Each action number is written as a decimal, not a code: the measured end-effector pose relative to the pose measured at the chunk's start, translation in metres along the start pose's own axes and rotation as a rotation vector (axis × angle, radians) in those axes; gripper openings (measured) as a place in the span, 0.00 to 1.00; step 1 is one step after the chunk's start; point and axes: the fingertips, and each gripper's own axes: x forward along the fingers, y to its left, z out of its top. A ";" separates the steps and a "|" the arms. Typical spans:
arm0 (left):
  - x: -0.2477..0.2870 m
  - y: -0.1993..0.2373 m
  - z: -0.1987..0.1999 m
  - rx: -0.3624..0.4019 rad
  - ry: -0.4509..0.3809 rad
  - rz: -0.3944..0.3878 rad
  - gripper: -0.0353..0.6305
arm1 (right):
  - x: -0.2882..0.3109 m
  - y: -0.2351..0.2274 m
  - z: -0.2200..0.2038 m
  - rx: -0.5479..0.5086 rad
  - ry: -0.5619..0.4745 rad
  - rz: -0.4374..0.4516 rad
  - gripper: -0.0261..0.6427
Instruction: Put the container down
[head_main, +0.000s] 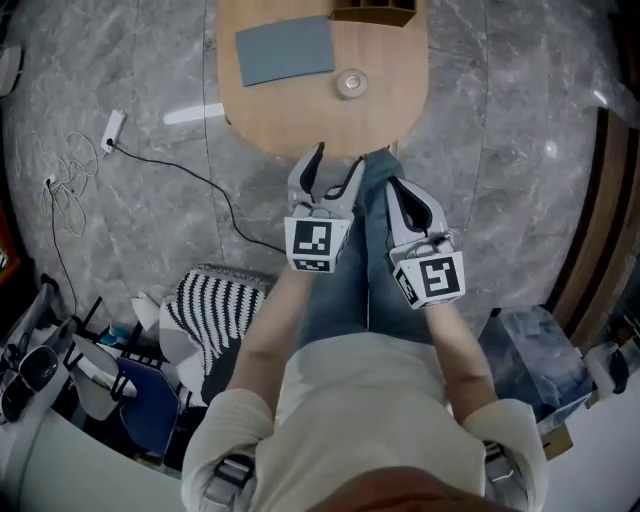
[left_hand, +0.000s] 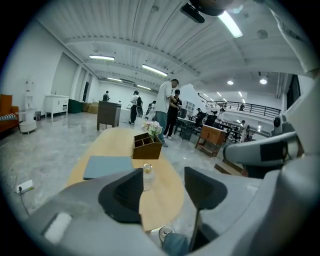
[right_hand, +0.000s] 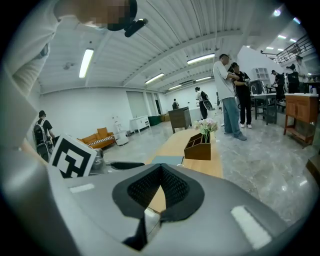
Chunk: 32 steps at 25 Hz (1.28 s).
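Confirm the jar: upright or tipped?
Upright. In the left gripper view the jar stands on its base on the table, rim on top.

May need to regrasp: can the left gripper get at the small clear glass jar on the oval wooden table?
Probably yes: the left gripper, jaws open and empty, points at the small clear glass jar, and only bare oval wooden table lies between.

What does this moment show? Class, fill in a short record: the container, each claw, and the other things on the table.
container: small, clear glass, upright on the wooden table, nothing touching it
left claw: open, empty, clear of the container
right claw: shut, empty
also on table: blue-grey mat; wooden organiser with flowers
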 end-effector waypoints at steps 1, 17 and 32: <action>-0.012 -0.004 0.006 0.007 -0.004 0.005 0.43 | -0.007 0.004 0.004 -0.004 -0.007 -0.002 0.04; -0.146 -0.055 0.131 -0.004 -0.084 -0.044 0.06 | -0.098 0.063 0.135 -0.091 -0.163 0.035 0.04; -0.194 -0.067 0.211 -0.020 -0.169 -0.060 0.06 | -0.121 0.095 0.209 -0.167 -0.263 0.110 0.04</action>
